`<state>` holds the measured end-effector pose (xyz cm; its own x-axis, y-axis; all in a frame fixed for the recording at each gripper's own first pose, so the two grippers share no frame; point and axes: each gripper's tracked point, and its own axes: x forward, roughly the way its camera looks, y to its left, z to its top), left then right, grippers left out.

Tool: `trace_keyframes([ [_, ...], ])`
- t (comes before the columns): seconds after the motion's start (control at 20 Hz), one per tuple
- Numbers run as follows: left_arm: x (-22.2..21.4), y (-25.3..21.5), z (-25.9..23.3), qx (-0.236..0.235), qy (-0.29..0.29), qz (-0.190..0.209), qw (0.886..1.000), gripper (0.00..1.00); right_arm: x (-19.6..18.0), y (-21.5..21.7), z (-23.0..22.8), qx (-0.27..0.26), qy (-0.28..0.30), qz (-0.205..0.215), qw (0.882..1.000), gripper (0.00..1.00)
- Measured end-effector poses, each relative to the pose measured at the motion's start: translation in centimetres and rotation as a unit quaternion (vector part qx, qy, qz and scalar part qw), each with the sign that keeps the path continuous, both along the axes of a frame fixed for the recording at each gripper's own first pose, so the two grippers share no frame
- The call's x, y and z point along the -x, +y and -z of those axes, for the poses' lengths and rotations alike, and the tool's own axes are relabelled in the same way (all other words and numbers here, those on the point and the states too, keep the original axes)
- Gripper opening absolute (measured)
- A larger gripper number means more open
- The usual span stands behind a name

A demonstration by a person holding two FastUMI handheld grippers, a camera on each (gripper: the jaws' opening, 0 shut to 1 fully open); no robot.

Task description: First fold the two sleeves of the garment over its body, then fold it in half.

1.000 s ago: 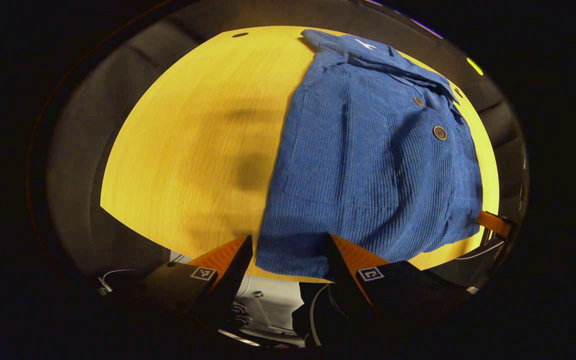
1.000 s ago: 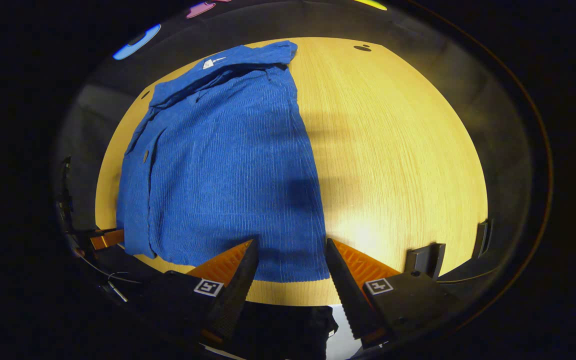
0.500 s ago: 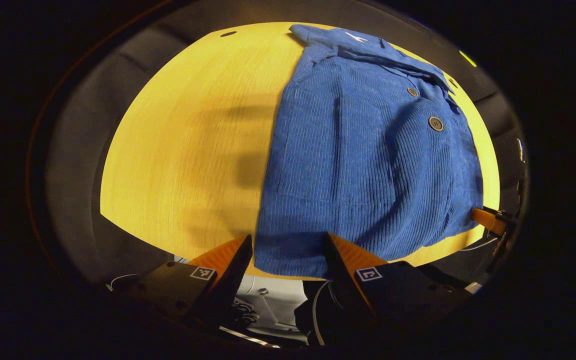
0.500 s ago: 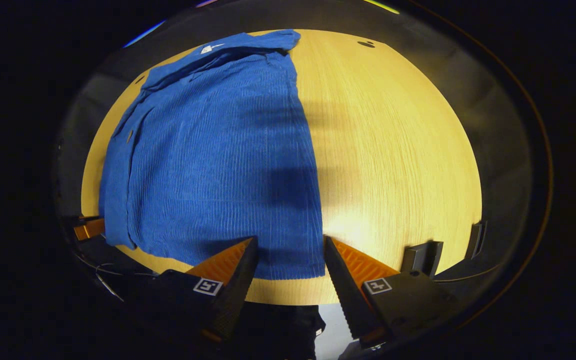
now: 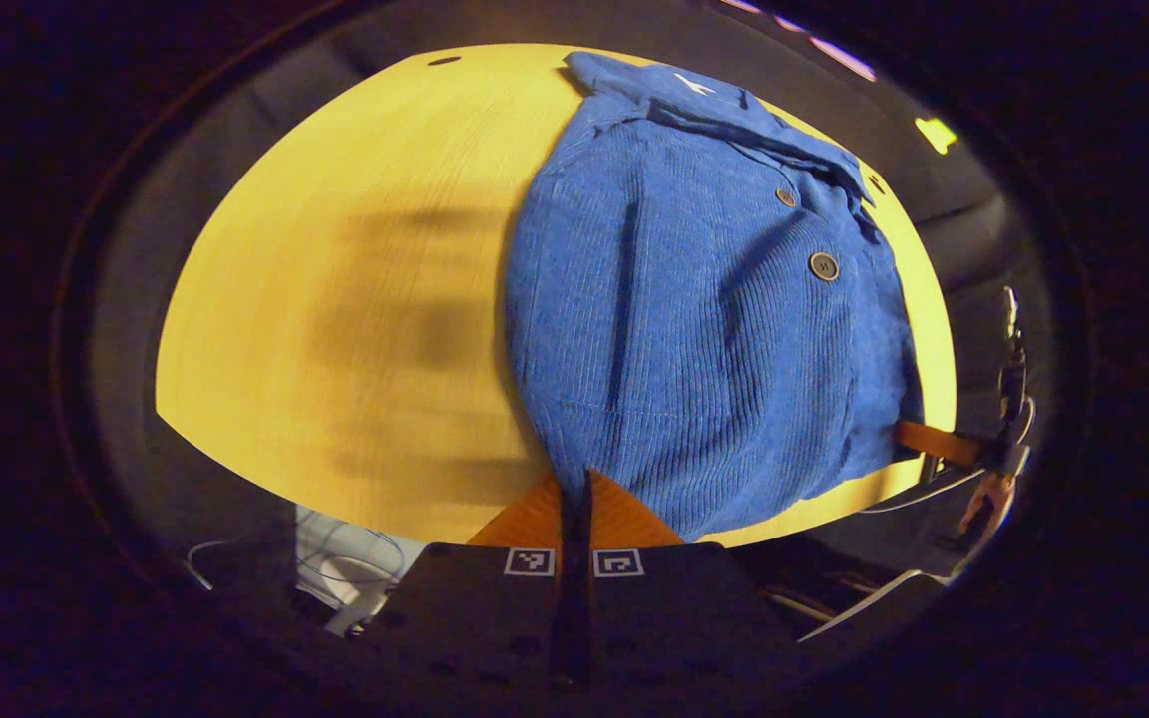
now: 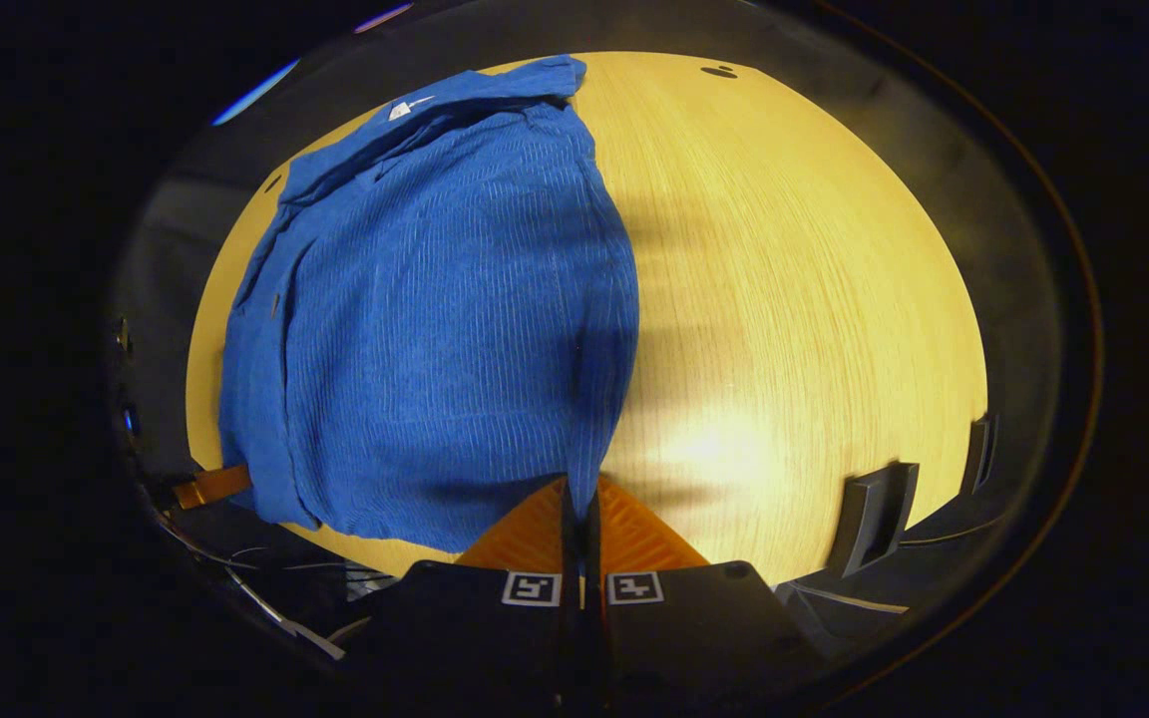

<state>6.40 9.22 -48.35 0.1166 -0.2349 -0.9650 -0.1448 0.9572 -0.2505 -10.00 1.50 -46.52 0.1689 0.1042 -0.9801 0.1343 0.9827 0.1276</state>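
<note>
Both grippers have closed since half a second ago: then each pair of fingers stood wide apart over the hem, and now we see them pinched together on the cloth. Our left gripper sits low at the near edge of the table, its fingers pressed flat against each other with the near left corner of the blue garment caught between them. Our right gripper mirrors it at the near right corner of the garment, fingers clamped on the hem there, and the fabric rises slightly into the pinch instead of lying flat.

From the left gripper view we also make out one finger of the other gripper at the far right, touching the garment's other bottom corner, with part of a hand just beyond it. From the right gripper view, the other gripper's finger shows at the lower left, at the opposite hem corner.

We see the garment lying lengthwise on the wooden table, collar at the far end, hem at the near edge. Its sleeves are already folded in over the body, leaving a narrow rectangle. Two buttons show along the placket. We see no containers on the table. A dark bracket stands at the table's near right edge.
</note>
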Motion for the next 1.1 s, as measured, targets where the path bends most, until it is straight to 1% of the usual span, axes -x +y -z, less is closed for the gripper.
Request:
trace_keyframes([
  [0.1, -0.3, 0.7, -1.2, 0.007, -0.015, -0.004, 1.000, 0.00, -0.9, 0.2, -1.6, -0.011, -0.013, 0.014, 1.000, 0.03],
  [0.3, -1.9, 1.3, -5.7, 0.037, -0.058, -0.002, 0.998, 0.00, -3.2, 0.2, -5.4, -0.007, -0.046, 0.000, 0.999, 0.03],
  [0.45, -4.2, 1.7, -9.1, 0.050, -0.098, 0.015, 0.994, 0.00, -5.3, 0.5, -8.8, -0.007, -0.076, -0.008, 0.997, 0.03],
  [0.65, -7.7, 2.3, -13.7, 0.072, -0.134, 0.026, 0.988, 0.00, -9.4, 0.9, -13.9, -0.009, -0.124, -0.016, 0.992, 0.03],
  [0.75, -10.2, 2.9, -16.3, 0.075, -0.159, 0.037, 0.984, 0.00, -12.3, 1.0, -16.5, -0.011, -0.154, -0.014, 0.988, 0.03],
  [0.85, -13.7, 3.5, -18.8, 0.071, -0.188, 0.044, 0.979, 0.00, -16.6, 1.4, -19.7, -0.022, -0.203, 0.018, 0.979, 0.03],
  [0.9, -15.6, 3.6, -19.8, 0.069, -0.201, 0.045, 0.976, 0.00, -19.1, 1.4, -20.9, -0.023, -0.225, 0.028, 0.974, 0.03],
  [1.0, -19.6, 3.5, -21.8, 0.070, -0.224, 0.046, 0.971, 0.00, -23.6, 1.2, -22.0, -0.019, -0.250, 0.034, 0.967, 0.03],
  [1.05, -21.7, 3.7, -22.5, 0.069, -0.238, 0.047, 0.968, 0.00, -26.3, 1.6, -22.9, -0.028, -0.267, 0.043, 0.962, 0.03],
  [1.1, -24.1, 3.8, -22.7, 0.063, -0.245, 0.042, 0.967, 0.00, -29.3, 1.8, -23.6, -0.037, -0.281, 0.057, 0.957, 0.03],
])
